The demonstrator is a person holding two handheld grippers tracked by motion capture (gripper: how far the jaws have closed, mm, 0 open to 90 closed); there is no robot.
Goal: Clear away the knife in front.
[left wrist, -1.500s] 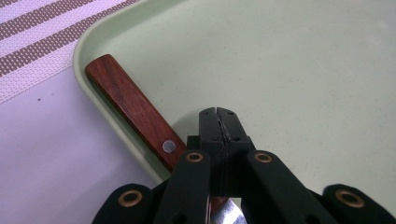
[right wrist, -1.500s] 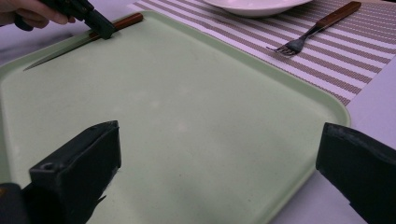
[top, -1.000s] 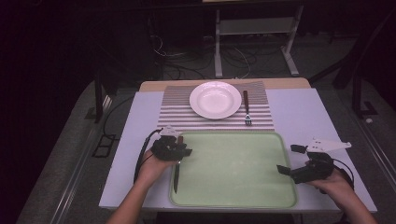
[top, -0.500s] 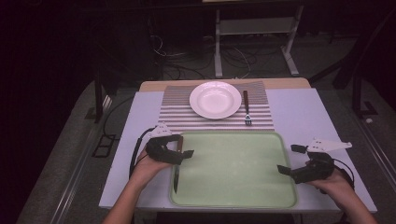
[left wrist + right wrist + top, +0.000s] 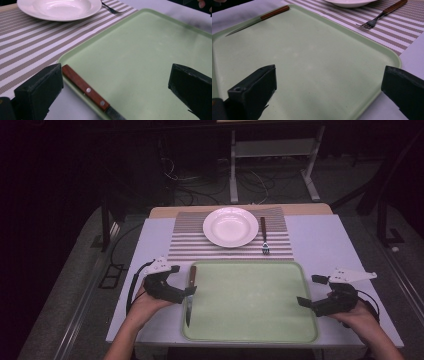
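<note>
Two grippers sat low in the high view, one at each bottom corner of the tray, and neither one held anything. Nearest the lower left of the frame, the left gripper had its jaws spread wide, with the knife lying just past their tips. In the left gripper view the wooden handle ran diagonally between the two open jaws, closer to the left one, resting on the tray's left rim. The knife's long axis ran up and down the high view, handle toward the top, blade toward the bottom edge, lying along that rim rather than flat on the tray floor. The left hand was plainly the nearer one; a grasp would likely need the jaws brought down across the handle. At the lower right, the right gripper hovered at the tray's right edge, jaws likewise parted, well apart from the knife. The tray carried nothing else on its green surface. Farther up the frame, a striped placemat lay touching the tray's far edge, bearing an empty white plate and, just right of it, a fork with tines pointing toward the tray.
</note>
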